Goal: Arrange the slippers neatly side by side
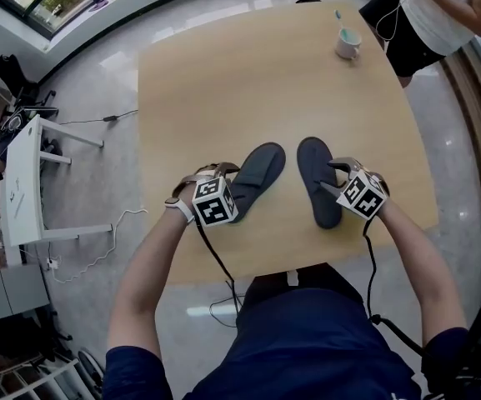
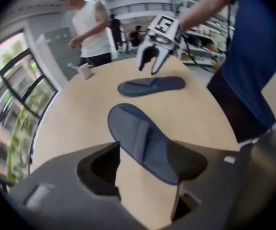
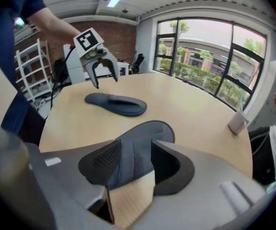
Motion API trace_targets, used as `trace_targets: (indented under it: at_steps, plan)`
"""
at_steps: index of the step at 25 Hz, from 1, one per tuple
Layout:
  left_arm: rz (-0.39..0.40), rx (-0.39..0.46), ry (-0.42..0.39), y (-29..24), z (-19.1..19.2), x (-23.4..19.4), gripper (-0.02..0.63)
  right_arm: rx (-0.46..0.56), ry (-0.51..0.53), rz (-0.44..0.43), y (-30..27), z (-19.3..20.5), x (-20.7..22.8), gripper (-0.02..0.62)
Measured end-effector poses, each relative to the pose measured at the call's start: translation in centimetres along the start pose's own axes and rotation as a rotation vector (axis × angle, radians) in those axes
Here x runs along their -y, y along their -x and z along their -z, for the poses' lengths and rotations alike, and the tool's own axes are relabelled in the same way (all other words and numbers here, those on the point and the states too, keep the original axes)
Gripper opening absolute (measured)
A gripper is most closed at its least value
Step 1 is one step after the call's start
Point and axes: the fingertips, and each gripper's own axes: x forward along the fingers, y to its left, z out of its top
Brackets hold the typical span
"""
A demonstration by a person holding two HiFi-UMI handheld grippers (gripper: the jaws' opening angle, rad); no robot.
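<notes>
Two dark blue slippers lie flat on the wooden table (image 1: 223, 82), toes pointing away from me and a small gap between them. The left slipper (image 1: 257, 173) (image 2: 138, 131) runs between the jaws of my left gripper (image 1: 217, 172) (image 2: 147, 150). Those jaws stand wide, the left pad well clear of the slipper, the right one at its edge. The right slipper (image 1: 319, 182) (image 3: 145, 133) lies between the jaws of my right gripper (image 1: 332, 178) (image 3: 134, 152), which stand apart around its strap without squeezing it. Each gripper view also shows the other slipper (image 2: 152, 85) (image 3: 116, 103) farther off.
A white cup (image 1: 348, 44) with a toothbrush stands near the table's far right corner. A person (image 1: 440, 15) stands beyond that corner. A white rack (image 1: 23, 182) and cables are on the floor to the left. The near table edge is just behind the slippers' heels.
</notes>
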Motion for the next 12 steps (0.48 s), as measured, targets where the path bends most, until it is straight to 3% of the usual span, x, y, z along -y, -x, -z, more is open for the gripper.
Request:
trace_targets:
  at_steps: [3, 5, 9, 12]
  plan:
    - [0.076, -0.108, -0.278, -1.4, 1.1, 1.8, 0.330, -0.092, 0.189, -0.096, -0.1, 1.7, -2.3, 0.226]
    - [0.098, -0.145, -0.366, -2.1, 1.5, 2.2, 0.336, -0.126, 0.255, -0.144, -0.3, 2.3, -3.5, 0.248]
    - [0.124, -0.163, -0.405, -3.3, 1.7, 3.0, 0.344, -0.132, 0.225, -0.173, -1.1, 2.3, -4.8, 0.273]
    - [0.172, -0.143, -0.324, -3.5, 1.7, 4.1, 0.339, -0.133, 0.168, -0.192, -1.4, 2.4, -5.4, 0.272]
